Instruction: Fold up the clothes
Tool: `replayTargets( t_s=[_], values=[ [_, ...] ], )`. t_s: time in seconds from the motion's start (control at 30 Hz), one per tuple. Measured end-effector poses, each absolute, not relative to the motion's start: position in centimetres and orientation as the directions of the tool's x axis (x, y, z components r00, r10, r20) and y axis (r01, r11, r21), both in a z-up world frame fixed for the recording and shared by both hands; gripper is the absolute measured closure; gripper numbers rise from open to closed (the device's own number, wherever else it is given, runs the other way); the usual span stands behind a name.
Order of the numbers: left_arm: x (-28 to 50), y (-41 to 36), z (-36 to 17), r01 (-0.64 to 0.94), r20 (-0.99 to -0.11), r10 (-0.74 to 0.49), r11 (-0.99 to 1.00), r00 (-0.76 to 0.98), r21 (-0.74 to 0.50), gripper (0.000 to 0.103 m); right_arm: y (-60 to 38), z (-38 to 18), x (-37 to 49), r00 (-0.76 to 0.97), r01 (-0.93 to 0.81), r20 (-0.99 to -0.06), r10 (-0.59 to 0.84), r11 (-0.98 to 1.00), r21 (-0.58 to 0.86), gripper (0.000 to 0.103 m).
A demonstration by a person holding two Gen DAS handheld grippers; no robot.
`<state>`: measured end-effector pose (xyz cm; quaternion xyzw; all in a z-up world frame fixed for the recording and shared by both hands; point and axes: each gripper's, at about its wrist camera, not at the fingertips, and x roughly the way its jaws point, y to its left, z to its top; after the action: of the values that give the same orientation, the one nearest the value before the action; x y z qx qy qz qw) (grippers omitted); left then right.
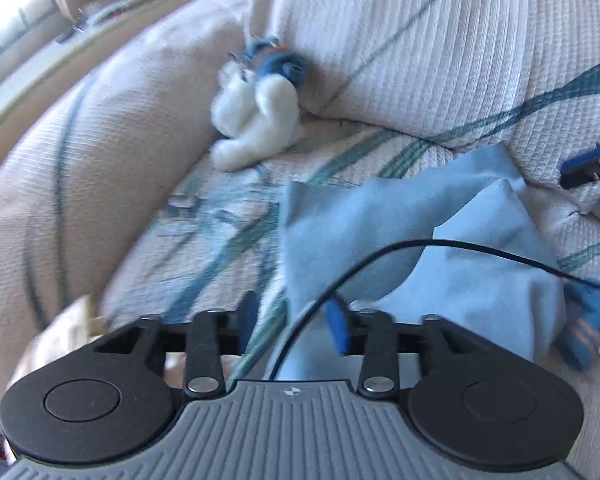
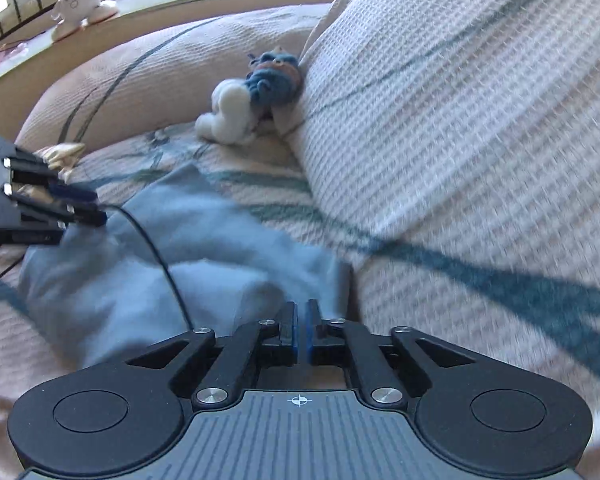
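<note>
The left claw (image 1: 296,316) is spread apart over the blue cloth (image 1: 440,240); the right claw (image 2: 302,332) is nearly together at its edge, with bare sofa (image 2: 460,120) beside.

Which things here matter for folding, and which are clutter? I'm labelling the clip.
For the job:
light blue garment
left gripper
right gripper

Lying about:
plush toy
white figurine
black cable

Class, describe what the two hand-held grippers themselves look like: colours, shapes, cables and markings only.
The left hand-held gripper and right hand-held gripper match: ribbed grey body with a small crosshair mark, two round black discs, black linkage arms on silver pivot pins, and black fingers with blue pads. A thin black cable arcs over the left one.
</note>
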<state>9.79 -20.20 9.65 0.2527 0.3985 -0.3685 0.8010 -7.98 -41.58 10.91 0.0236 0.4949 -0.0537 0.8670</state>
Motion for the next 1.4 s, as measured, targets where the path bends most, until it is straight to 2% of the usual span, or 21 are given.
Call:
replayTargets(
  t_s=[0.03,0.1,0.13,0.3,0.37,0.4,0.43,0.6,0.67,0.77,0.87,1.0,1.03,1.1,1.23,1.3,1.37,1.4],
  values=[
    [9.3,-19.2,10.5,0.791,-0.819,-0.393,0.600,0.418,0.116,0.064,-41.5,11.1,-8.7,0.490,0.101,-0.870,-0.062,0.995,-0.014,0.094],
    [8.0,-17.0,11.8,0.800,-0.828,-0.383,0.587,0.410,0.124,0.073,-41.3,11.6,-10.5,0.458,0.071,-0.886,-0.068,0.997,-0.039,0.094],
    [7.3,-15.9,12.5,0.805,-0.836,-0.374,0.579,0.402,0.129,0.084,-41.3,12.0,-11.5,0.451,0.066,-0.890,-0.073,0.997,-0.048,0.094],
    [2.1,-11.2,13.9,0.828,-0.890,-0.324,0.553,0.321,0.097,0.083,-41.5,14.7,-17.0,0.483,0.085,-0.874,-0.052,0.996,-0.012,0.090],
    [-0.6,-10.2,13.4,0.850,-0.916,-0.304,0.521,0.264,0.072,0.066,-41.1,14.9,-18.6,0.495,0.092,-0.868,-0.047,0.996,-0.001,0.083],
    [-2.0,-9.8,13.0,0.861,-0.926,-0.289,0.504,0.242,0.068,0.039,-41.0,14.8,-19.3,0.496,0.091,-0.867,-0.041,0.996,0.004,0.077],
    [-3.3,-9.4,12.5,0.871,-0.935,-0.277,0.487,0.220,0.060,0.026,-40.7,14.5,-19.8,0.491,0.092,-0.870,-0.038,0.996,0.008,0.075],
    [-7.9,-7.5,11.3,0.893,-0.962,-0.260,0.449,0.081,-0.046,0.025,-39.5,12.6,-22.0,0.451,0.087,-0.892,-0.006,0.995,0.038,0.073],
    [-8.8,-6.8,12.1,0.884,-0.957,-0.288,0.456,0.034,-0.106,0.025,-39.6,12.4,-20.9,0.472,0.087,-0.882,0.002,0.995,0.049,0.073],
    [-7.6,-6.9,15.2,0.863,-0.921,-0.376,0.493,0.099,-0.109,0.024,-39.8,12.1,-18.9,0.509,0.088,-0.860,0.011,0.994,0.065,0.072],
    [-3.9,-8.6,17.7,0.827,-0.864,-0.438,0.561,0.248,-0.047,0.023,-40.0,11.9,-16.9,0.546,0.088,-0.838,0.020,0.993,0.081,0.072],
    [3.0,-11.8,16.3,0.758,-0.821,-0.454,0.651,0.345,-0.042,0.029,-40.3,11.5,-14.2,0.593,0.087,-0.805,0.031,0.991,0.102,0.068],
    [4.7,-12.6,15.3,0.739,-0.827,-0.448,0.671,0.341,-0.059,0.036,-40.4,11.5,-13.5,0.604,0.086,-0.796,0.033,0.991,0.107,0.066],
    [6.7,-14.0,12.9,0.714,-0.849,-0.428,0.695,0.310,-0.089,0.043,-41.2,10.8,-11.2,0.607,0.094,-0.794,0.041,0.988,0.123,0.051],
    [8.9,-16.1,8.9,0.688,-0.879,-0.404,0.714,0.255,-0.128,0.045,-42.0,9.0,-7.3,0.580,0.096,-0.814,0.040,0.989,0.117,0.051],
    [9.0,-16.2,8.6,0.689,-0.875,-0.413,0.712,0.253,-0.136,0.051,-42.1,8.0,-6.0,0.557,0.099,-0.829,0.045,0.988,0.120,0.051],
    [9.1,-16.4,8.3,0.691,-0.871,-0.422,0.709,0.251,-0.144,0.065,-42.2,6.8,-5.2,0.532,0.112,-0.845,0.054,0.985,0.134,0.051],
    [9.1,-16.5,8.1,0.691,-0.869,-0.426,0.707,0.250,-0.148,0.075,-42.4,6.3,-4.9,0.521,0.119,-0.851,0.062,0.982,0.144,0.051]
  ],
)
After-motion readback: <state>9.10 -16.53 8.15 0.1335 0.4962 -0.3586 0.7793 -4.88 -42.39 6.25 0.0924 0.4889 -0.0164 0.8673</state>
